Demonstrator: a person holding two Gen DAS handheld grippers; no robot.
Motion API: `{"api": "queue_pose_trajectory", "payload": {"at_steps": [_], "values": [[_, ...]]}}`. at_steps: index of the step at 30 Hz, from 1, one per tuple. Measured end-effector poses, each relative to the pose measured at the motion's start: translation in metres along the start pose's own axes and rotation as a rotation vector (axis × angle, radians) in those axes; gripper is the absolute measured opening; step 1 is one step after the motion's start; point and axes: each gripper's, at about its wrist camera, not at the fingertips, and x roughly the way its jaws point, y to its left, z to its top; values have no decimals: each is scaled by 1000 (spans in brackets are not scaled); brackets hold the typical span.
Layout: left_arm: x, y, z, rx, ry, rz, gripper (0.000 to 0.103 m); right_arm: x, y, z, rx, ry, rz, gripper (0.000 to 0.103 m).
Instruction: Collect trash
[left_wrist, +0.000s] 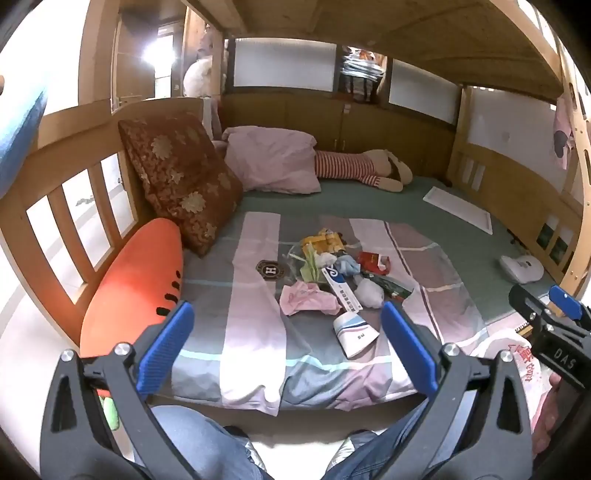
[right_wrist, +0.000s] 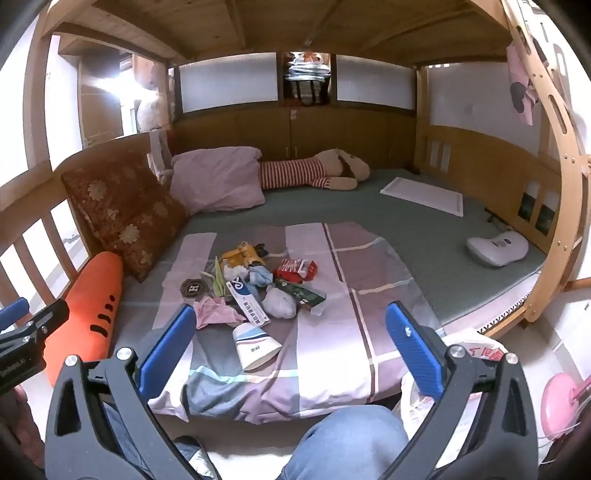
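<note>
A: Claw state?
B: Left claw jaws wide apart, gripping nothing. Right claw same, hovering off the bed edge.
A: Trash?
B: One trash pile mid-blanket on the bed. Left to right: one pink crumpled tissue, one white paper cup nearest the claws, one white wad, one red packet.

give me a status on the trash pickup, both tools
Left tool open, empty. Right tool open, empty. Trash pile untouched on blanket; paper cup nearest. Nothing blocking.
</note>
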Motion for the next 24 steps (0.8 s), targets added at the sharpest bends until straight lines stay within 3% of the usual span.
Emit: {"api": "queue_pose_trajectory", "payload": {"at_steps": [24], "values": [[10,-5,-2,5,18,0,100,0,-7,8,8,-5,4,100]]}}
